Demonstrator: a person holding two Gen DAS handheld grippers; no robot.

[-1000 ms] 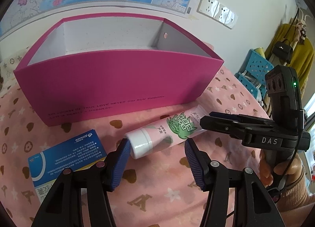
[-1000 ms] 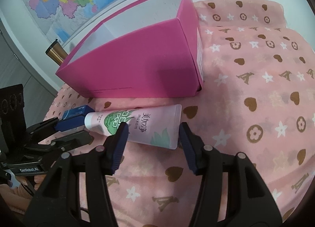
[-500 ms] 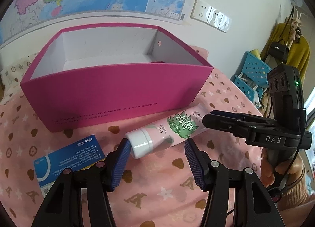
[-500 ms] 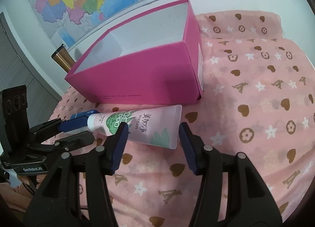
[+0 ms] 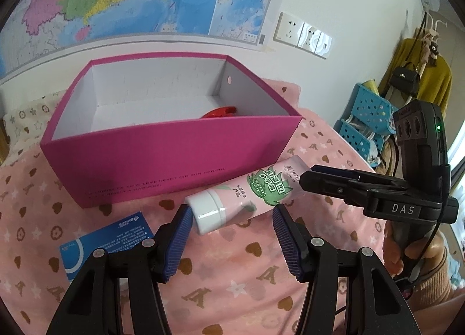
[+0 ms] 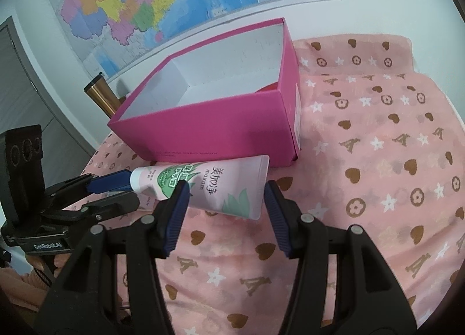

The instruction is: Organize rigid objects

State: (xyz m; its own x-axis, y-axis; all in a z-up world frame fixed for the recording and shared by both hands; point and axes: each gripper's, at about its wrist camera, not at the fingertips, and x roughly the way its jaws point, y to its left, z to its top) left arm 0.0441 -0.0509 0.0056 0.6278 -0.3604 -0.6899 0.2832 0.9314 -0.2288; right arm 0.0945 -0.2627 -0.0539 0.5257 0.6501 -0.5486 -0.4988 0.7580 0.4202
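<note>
Tube point(image 5: 244, 198) held at both ends by my two hand-held grippers point(image 5: 232, 227) point(image 6: 222, 207); I'd keep it level, clearing the pink box point(image 5: 174, 157) wall.

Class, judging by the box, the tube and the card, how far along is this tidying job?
Done: something red already lies in the pink box. In hand: both claws, left and right, hold the tube between their pads, outside the box. Left: the tube goes in, and the blue card still lies on the cloth.
</note>
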